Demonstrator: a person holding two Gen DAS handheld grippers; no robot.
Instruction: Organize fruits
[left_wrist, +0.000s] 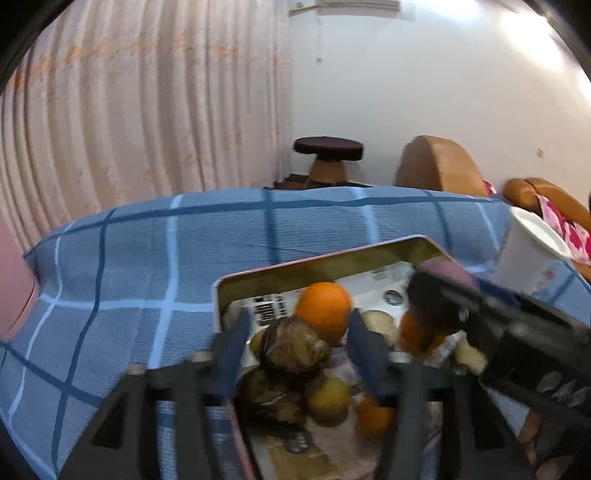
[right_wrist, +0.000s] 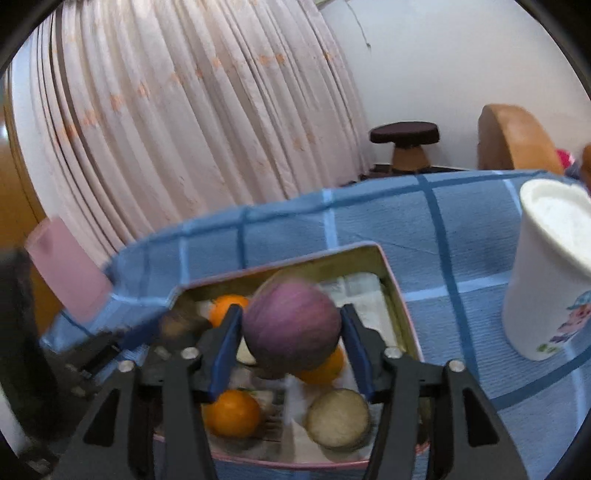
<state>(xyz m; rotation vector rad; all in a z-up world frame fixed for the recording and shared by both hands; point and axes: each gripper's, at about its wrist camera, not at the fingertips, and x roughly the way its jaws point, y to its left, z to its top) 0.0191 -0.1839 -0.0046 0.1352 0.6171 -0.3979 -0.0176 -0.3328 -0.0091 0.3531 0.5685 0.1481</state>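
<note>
We see a bench under a blue checked cloth (right_wrist: 424, 225). A tall white paper cup (right_wrist: 546, 280) stands on it at 3 o'clock in the right wrist view, apart from the tin. In the middle sits a shallow metal tin with a pink rim (right_wrist: 397, 291), lined with printed paper. The fruits lie in it.

Our right gripper (right_wrist: 291, 328) is clamped on a round purple fruit (right_wrist: 291, 328) over the tin; a blue pad presses each side. Below it, at 6 o'clock, lie a small orange (right_wrist: 231, 413) and a pale round cut piece (right_wrist: 338, 419), near each other.

Our left gripper (left_wrist: 295, 350) hangs over the tin with its blue pads apart, one on each side of a brown lumpy fruit (left_wrist: 295, 347). We cannot tell if they touch it. A bigger orange (left_wrist: 325, 310) sits just behind it at 12 o'clock. A yellow-green fruit (left_wrist: 328, 400) lies at 6 o'clock.
</note>
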